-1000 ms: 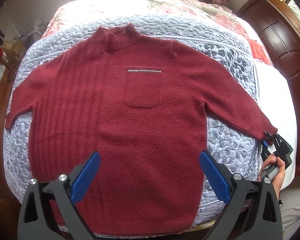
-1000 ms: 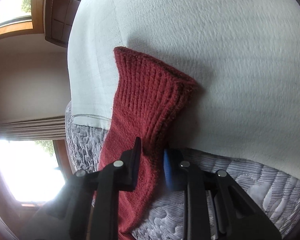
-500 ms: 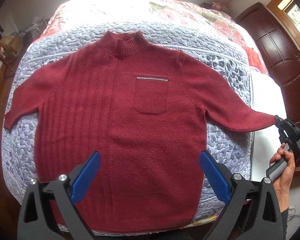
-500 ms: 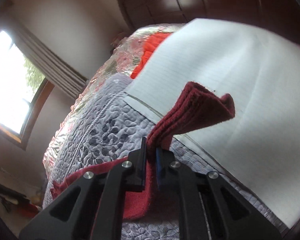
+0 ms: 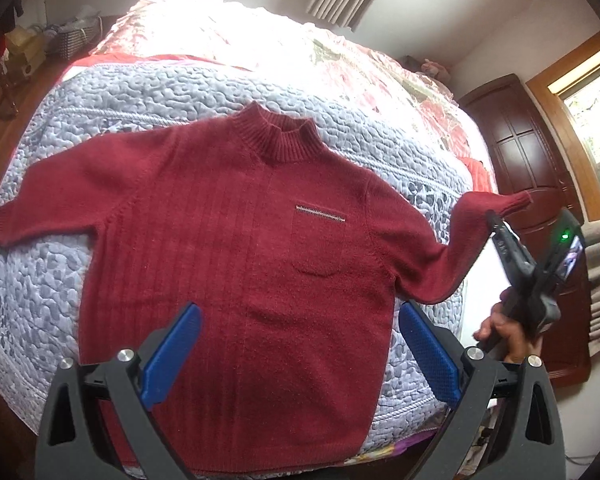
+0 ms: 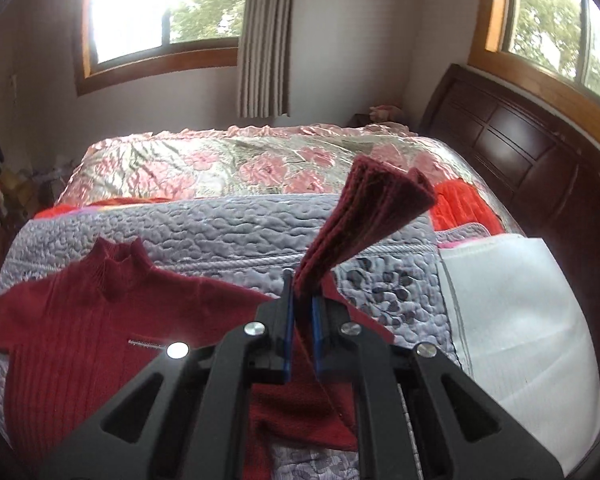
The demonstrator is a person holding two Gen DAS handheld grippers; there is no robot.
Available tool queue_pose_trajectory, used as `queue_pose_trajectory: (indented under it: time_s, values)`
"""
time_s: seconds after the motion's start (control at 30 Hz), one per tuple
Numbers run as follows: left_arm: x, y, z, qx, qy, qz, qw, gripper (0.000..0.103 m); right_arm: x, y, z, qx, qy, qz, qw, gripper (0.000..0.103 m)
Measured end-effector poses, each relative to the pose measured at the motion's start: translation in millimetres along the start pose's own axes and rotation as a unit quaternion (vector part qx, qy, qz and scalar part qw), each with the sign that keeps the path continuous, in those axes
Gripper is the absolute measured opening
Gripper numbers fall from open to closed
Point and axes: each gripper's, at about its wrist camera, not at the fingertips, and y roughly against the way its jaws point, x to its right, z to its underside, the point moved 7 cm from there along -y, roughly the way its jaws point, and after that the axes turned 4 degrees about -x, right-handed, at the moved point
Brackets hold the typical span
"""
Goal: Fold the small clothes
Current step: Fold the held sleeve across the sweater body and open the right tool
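A dark red knit sweater [image 5: 236, 248] with a chest pocket lies face up on the grey quilted bedspread [image 5: 60, 280], collar toward the far side. My left gripper [image 5: 300, 356] hovers open above the sweater's lower body, holding nothing. My right gripper [image 6: 301, 316] is shut on the sweater's right sleeve near the cuff [image 6: 376, 200], which sticks up past the fingertips. In the left wrist view the right gripper [image 5: 496, 224] holds that sleeve [image 5: 460, 240] lifted off the bed at the right. The other sleeve [image 5: 32, 208] lies flat at the left.
A pink floral cover [image 6: 260, 164] spreads over the far part of the bed. A white sheet [image 6: 512, 320] lies at the right, beside a dark wooden headboard [image 6: 520, 144]. Windows and a curtain [image 6: 264, 40] are behind. Clutter stands on the floor at the far left [image 5: 24, 52].
The right gripper has lifted the right sleeve off the bed and swung it upward and inward. The left gripper has pulled back and turned, staying open.
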Motion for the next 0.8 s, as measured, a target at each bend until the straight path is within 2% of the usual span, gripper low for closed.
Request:
queue_pose_trajectory:
  time_s: [0.13,0.2,0.3,0.4,0.5,0.6,0.67,0.73,0.8]
  values:
    - [-18.6,8.1,-17.1,0.019,0.002,0.028,0.9994,0.099,-81.0,-28.6,17.9,-0.027,0.094,0.0,0.995,0.006]
    - [-27.0,6.7,-23.7,0.018,0.007,0.051,0.9985,0.099,-121.5,-45.2,33.9,-0.043,0.141,-0.002,0.989,0.006]
    - [-39.4,-0.7,-28.8,0.017,0.005,0.052,0.9985,0.099,-174.9,-72.7,66.7,-0.072,0.21,-0.008,0.975,0.006]
    - [-53.8,-16.0,-29.4,-0.002,0.029,0.079,0.9964,0.099,-214.7,-92.7,105.5,-0.101,0.265,-0.008,0.959,0.006]
    - [-65.1,-41.1,-27.7,-0.034,0.04,0.084,0.9951,0.099,-230.7,-101.6,133.0,-0.112,0.302,0.003,0.947,0.008]
    - [-65.9,-68.7,-31.4,-0.069,0.049,0.116,0.9896,0.099,-229.7,-96.9,139.0,-0.101,0.312,0.016,0.945,0.025]
    - [-61.5,-87.3,-36.9,-0.094,0.059,0.157,0.9813,0.099,-225.0,-87.1,137.1,-0.09,0.316,0.015,0.944,0.056]
    - [-55.5,-107.4,-44.3,-0.114,0.078,0.198,0.9704,0.099,-214.4,-71.2,134.0,-0.088,0.311,0.008,0.946,0.058]
    - [-50.2,-130.8,-55.2,-0.131,0.102,0.236,0.9574,0.099,-196.6,-48.7,129.8,-0.088,0.284,-0.001,0.955,0.058]
